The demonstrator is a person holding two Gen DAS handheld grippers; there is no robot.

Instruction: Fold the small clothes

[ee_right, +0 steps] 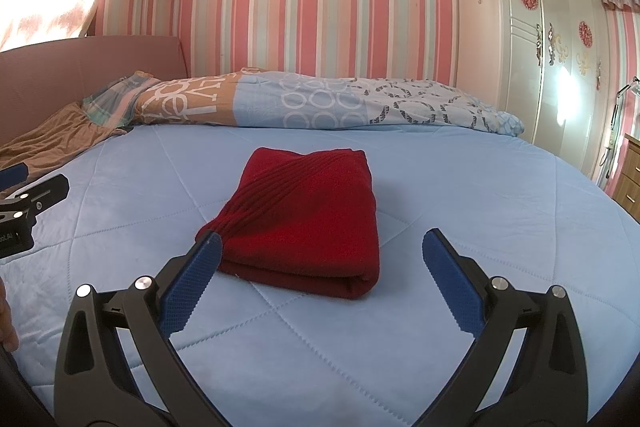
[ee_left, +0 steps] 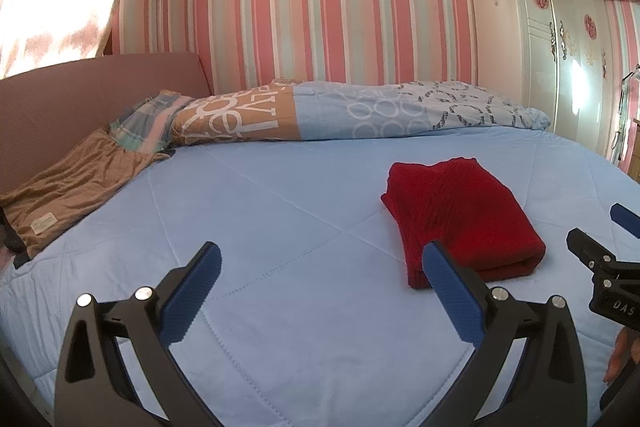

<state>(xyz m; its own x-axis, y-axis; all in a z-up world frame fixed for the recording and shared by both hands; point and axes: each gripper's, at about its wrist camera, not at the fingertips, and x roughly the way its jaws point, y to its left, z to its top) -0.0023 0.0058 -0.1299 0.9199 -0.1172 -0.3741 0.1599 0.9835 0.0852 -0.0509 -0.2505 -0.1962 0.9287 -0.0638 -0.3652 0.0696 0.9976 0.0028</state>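
Observation:
A red knitted garment (ee_right: 304, 223) lies folded into a compact rectangle on the light blue quilted bed (ee_right: 480, 227). In the left wrist view the garment (ee_left: 464, 219) lies ahead to the right. My left gripper (ee_left: 320, 263) is open and empty above the quilt, to the left of the garment. My right gripper (ee_right: 320, 251) is open and empty, just in front of the garment's near edge, apart from it. The right gripper's tip shows at the right edge of the left wrist view (ee_left: 600, 247). The left gripper's tip shows at the left edge of the right wrist view (ee_right: 28, 195).
A rolled patterned duvet (ee_left: 360, 111) lies along the far side of the bed by the striped wall. A brown cloth (ee_left: 68, 195) lies at the far left beside a pink headboard (ee_left: 80, 95). A white wardrobe (ee_left: 540, 27) stands at the right.

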